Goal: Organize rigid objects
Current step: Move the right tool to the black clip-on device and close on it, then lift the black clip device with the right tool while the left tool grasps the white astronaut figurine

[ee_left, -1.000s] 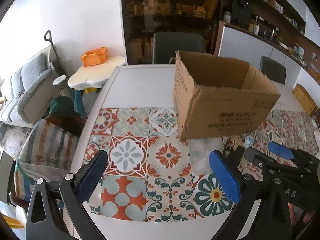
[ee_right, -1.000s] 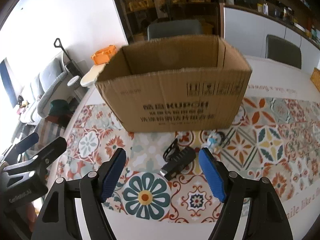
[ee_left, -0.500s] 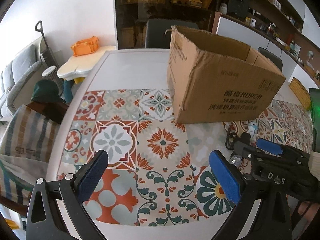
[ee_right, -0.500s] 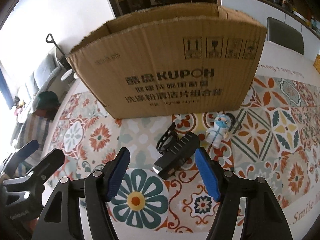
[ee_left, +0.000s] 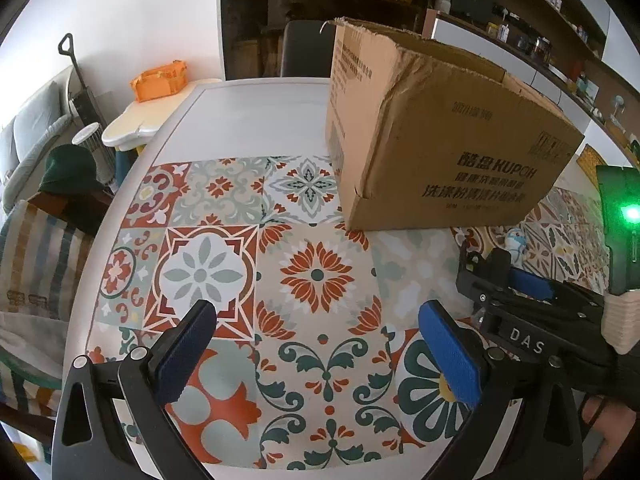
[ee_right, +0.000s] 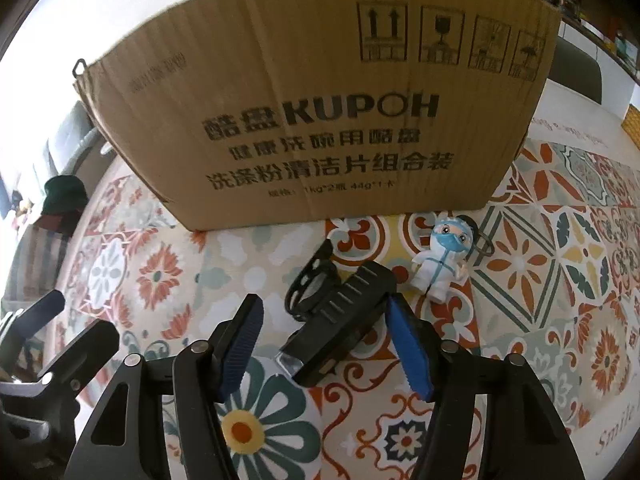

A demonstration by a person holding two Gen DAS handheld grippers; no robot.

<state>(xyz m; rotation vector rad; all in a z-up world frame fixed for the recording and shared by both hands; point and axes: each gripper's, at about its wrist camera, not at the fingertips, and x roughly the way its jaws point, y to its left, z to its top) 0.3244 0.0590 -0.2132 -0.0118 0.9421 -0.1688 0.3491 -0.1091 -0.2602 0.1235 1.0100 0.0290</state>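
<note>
The cardboard box (ee_right: 320, 120) stood on the desk (ee_right: 560, 280), which was covered with a patterned tile cloth. The printed side of the box faced the camera. Just in front of the box lay a black bike light (ee_right: 344, 320) with a round strap mount at its end nearer the box. To the right of the light, and also close in front of the box, lay a small figurine (ee_right: 442, 264) in a white suit and blue mask, with a key ring. The right gripper (ee_right: 326, 344) was spread wide, its blue fingers (ee_right: 408, 348) on both sides of the light; the right finger looked almost touching it. Far left of the box, the left gripper (ee_right: 40, 344) showed only partly.
</note>
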